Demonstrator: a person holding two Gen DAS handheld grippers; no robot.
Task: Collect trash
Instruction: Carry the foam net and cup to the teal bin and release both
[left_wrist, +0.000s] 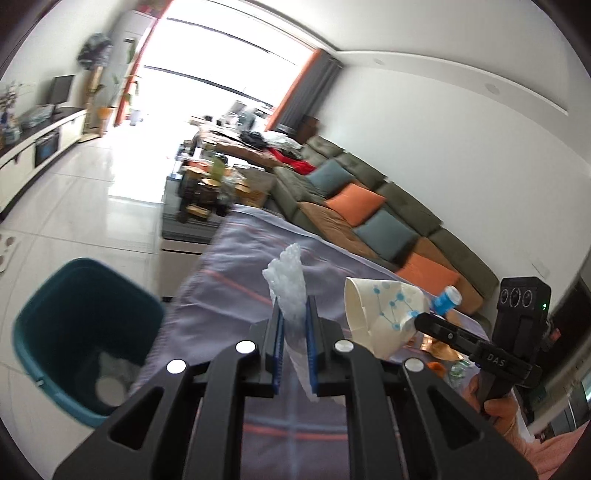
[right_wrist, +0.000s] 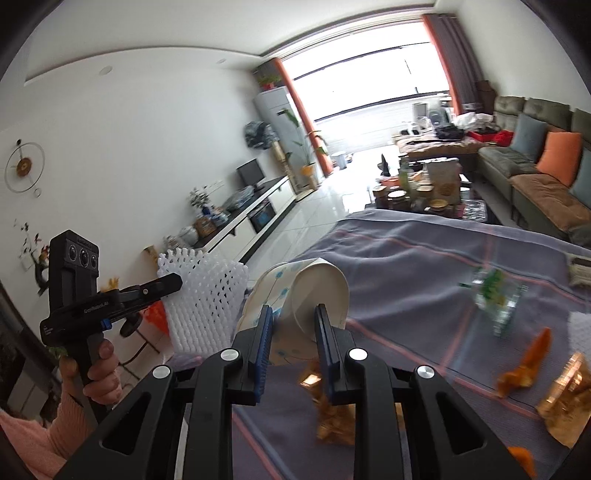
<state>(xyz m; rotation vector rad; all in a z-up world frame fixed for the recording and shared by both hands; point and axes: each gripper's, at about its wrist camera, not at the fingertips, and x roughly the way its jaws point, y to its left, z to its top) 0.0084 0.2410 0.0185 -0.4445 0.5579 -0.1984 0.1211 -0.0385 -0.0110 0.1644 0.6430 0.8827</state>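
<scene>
We had both cams riding right behind their own fingers, looking forward along them. The left wrist view sat tilted, facing down the room toward the bright window, with the left gripper close up at the bottom; the teal bin lay off left of its fingers, the sofa off right. The right wrist view faced the same window from just beside it. Each caught the other: the right gripper showed right of the left fingers, the left gripper left of the right fingers. Both shared the striped cloth, foam net and paper cup.
</scene>
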